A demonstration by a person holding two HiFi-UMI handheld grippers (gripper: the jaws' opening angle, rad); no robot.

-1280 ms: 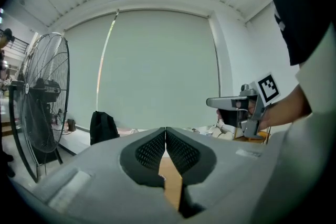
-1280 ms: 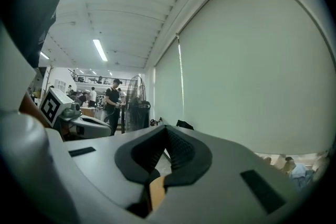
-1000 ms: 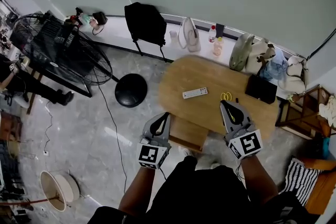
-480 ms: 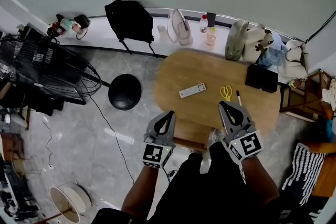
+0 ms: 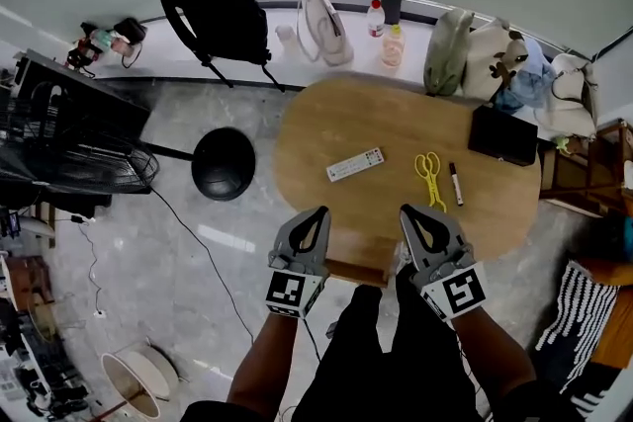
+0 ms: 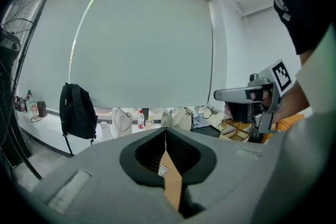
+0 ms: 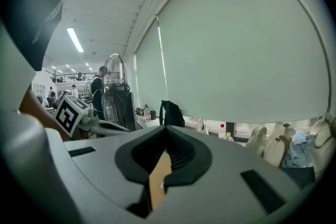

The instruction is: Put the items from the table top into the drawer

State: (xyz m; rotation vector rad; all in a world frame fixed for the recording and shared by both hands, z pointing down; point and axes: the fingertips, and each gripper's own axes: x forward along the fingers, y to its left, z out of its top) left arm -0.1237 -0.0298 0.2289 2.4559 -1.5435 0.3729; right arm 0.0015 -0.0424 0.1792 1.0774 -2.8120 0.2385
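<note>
So basically nothing has gone in yet, as far as I can see. The remote control (image 5: 355, 164) is lying near the middle of the oval wooden table (image 5: 326, 119). The yellow scissors (image 5: 428, 168) are just to its right, with a marker pen (image 5: 456, 183) right beside those. A flat black case (image 5: 503, 134) sits further off toward the table's right end. All four are out on the top, well apart from any gripper. The light wooden box poking out under the near edge of the table is my guess for the drawer (image 5: 354, 252), but I honestly can't tell from this angle whether it's pulled open or what's in it. The left gripper (image 5: 317, 211) and right gripper (image 5: 407, 211) hang on either side of that box, both with jaws pressed together and nothing between them; each gripper's own view shows that plainly. So I'd say the whole job is ahead: get the drawer open if it isn't, then four pickups. Off the table there's a black backpack (image 5: 223, 20), a fan base (image 5: 223, 163) and some bottles (image 5: 374, 17) along the wall, none of it in play.
</note>
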